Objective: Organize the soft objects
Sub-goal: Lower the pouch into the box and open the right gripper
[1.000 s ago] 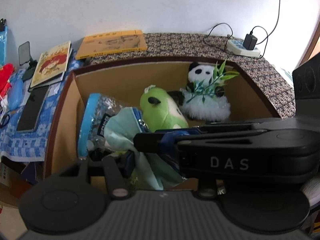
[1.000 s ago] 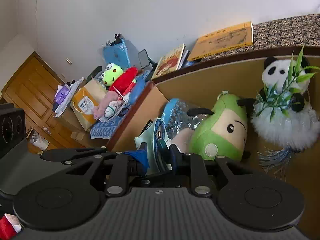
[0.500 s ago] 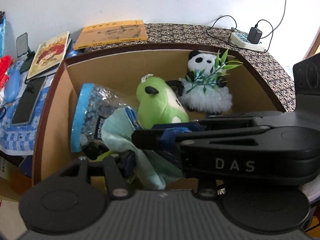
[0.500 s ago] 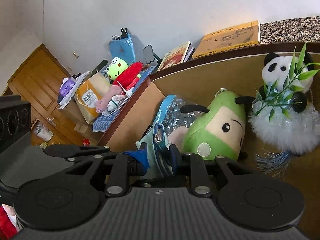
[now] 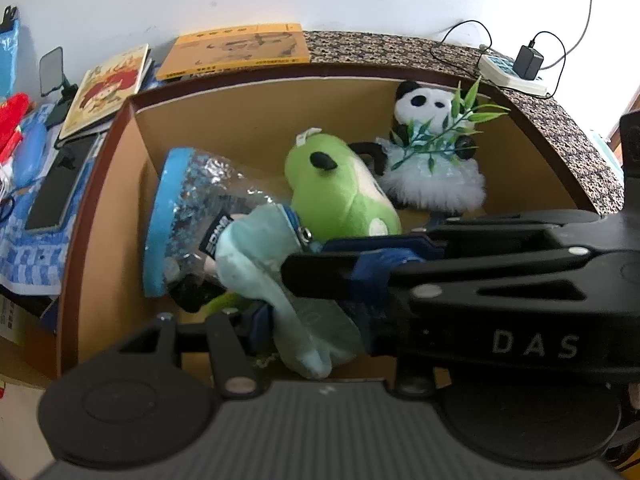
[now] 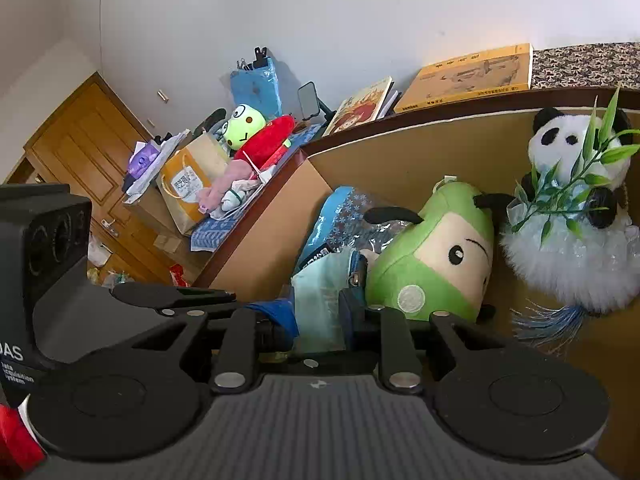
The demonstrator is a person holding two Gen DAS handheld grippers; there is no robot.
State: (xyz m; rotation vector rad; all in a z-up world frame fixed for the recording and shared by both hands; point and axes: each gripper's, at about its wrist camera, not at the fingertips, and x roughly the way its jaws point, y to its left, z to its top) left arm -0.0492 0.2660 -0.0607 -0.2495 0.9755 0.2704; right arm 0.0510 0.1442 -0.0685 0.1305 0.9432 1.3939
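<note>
Fingers of both grippers pinch one pale mint pouch (image 5: 256, 264) over a cardboard box (image 5: 248, 128). The left gripper (image 5: 316, 320) clamps the lower part of the fabric between its blue-padded tips, and the fabric bunches out below them. The right gripper (image 6: 318, 320) has its jaws pressed almost together on a flat fold of the same pouch, close by its blue zipper edge; in the left wrist view this gripper's black body crosses the frame from the right, lettered DAS.

The pouch hangs just above the box floor, touching a clear crinkly packet with a blue end (image 5: 180, 216) that leans toward the box's left wall. Just beside the pouch to the right lies a green plush toy (image 6: 436, 264) with black horns and a cream face, tipped on its side. Behind it, against the back wall, sits a panda plush (image 6: 572, 216) in a fluffy white skirt, holding a green leafy sprig.

Outside the box, on the shelf behind, lie a yellow book (image 5: 240, 50) and a picture book (image 5: 112, 88); a power strip (image 5: 512, 72) with a plugged-in charger sits to the right. In the right wrist view a frog plush (image 6: 242, 126) and a red plush (image 6: 266, 140) rest on a cluttered table near a wooden door (image 6: 84, 148).
</note>
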